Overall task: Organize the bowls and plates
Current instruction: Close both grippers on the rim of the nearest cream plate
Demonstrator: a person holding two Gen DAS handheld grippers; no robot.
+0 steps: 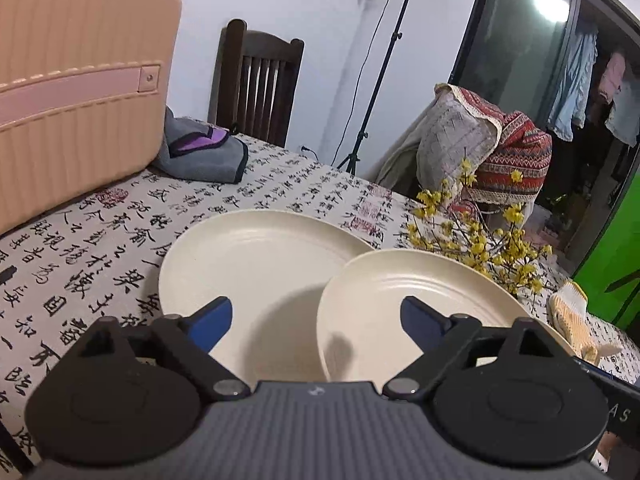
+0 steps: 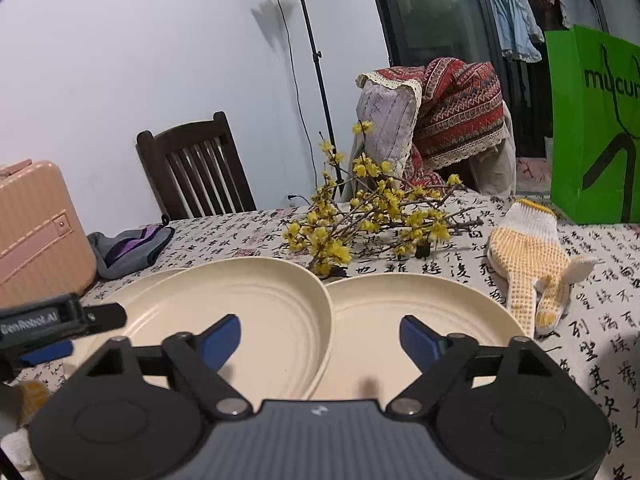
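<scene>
Plates — three cream-coloured, ribbed — lie on the calligraphy-print tablecloth (image 2: 600,300). Middle plate (image 2: 248,312) overlaps the left plate (image 1: 256,264) and, at its right edge, rides over the rim of the right plate (image 2: 420,320). Left gripper (image 1: 316,320): jaws apart, nothing between the pads, poised over the left and middle plates. Right gripper (image 2: 320,336): jaws apart, empty, above the seam of the middle and right plates. Yellow blossom branches (image 2: 368,216) lie just behind; a knit work glove (image 2: 528,256) lies near the right plate.
</scene>
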